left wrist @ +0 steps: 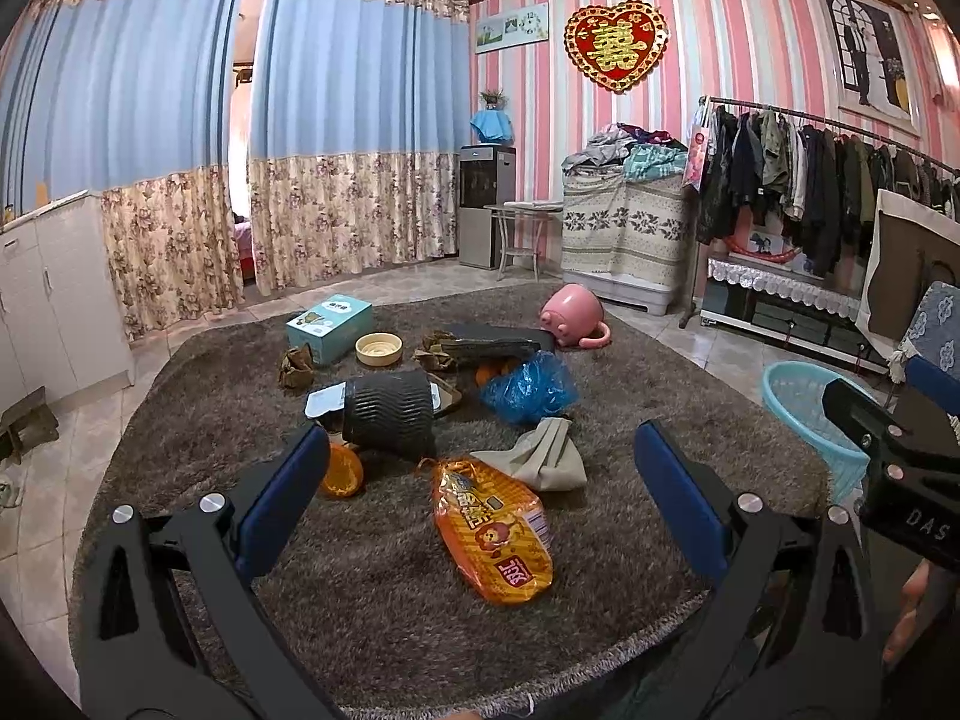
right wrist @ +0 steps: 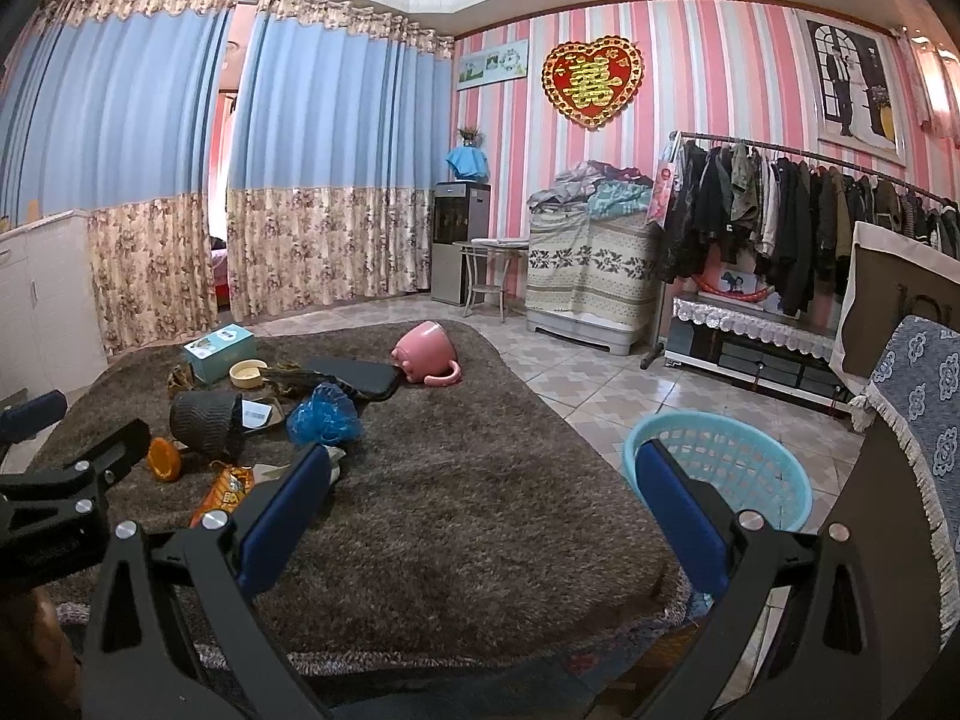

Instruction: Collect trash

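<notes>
Left wrist: left gripper [left wrist: 480, 498] fingers wide over snack bag [left wrist: 492, 531] | right gripper [right wrist: 480, 498] fingers wide, basket [right wrist: 720, 468] seemingly empty

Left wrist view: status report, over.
Both grippers open, empty. Orange snack wrapper lies between left gripper jaws, ungrasped. Blue basket by right gripper. Nothing blocking.

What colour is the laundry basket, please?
Light blue, clearest in the right wrist view.

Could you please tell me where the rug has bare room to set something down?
The brown shag rug lies bare between the blue crumpled plastic bag and the light blue mesh basket. It is crowded around the black ribbed cylinder and orange snack packet.
</notes>
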`<state>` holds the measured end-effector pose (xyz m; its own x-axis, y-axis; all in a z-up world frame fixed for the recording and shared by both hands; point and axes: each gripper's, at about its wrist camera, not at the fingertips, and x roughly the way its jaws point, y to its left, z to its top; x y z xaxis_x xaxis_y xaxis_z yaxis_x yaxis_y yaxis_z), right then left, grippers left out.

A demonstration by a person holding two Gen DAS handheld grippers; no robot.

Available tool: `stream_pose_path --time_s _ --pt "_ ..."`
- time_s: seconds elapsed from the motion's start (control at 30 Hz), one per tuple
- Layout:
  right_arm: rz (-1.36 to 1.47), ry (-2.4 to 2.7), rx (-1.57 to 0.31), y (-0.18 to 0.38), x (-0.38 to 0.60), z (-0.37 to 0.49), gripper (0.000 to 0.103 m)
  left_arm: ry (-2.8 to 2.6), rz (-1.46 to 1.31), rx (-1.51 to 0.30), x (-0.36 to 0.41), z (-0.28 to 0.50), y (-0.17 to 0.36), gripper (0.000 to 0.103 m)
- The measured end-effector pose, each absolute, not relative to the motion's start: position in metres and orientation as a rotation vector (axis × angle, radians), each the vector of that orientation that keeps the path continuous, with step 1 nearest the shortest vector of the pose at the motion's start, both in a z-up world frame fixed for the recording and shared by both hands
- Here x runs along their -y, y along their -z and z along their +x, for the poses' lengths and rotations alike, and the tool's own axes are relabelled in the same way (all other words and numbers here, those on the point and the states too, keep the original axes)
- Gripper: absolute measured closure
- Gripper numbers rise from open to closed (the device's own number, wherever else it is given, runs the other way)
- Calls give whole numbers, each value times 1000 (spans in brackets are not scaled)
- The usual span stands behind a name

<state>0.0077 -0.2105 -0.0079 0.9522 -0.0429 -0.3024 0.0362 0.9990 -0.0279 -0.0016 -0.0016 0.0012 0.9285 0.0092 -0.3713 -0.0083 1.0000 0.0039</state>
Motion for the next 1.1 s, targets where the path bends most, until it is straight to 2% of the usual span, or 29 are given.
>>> stream_pose_path --time_s 0.57,1.1 --pt "-22 34 -322 16 211 24 4 -6 -12 -392 -4 17 10 5" --pt "-26 51 -320 28 213 40 4 -51 -8 -441 -40 33 36 5"
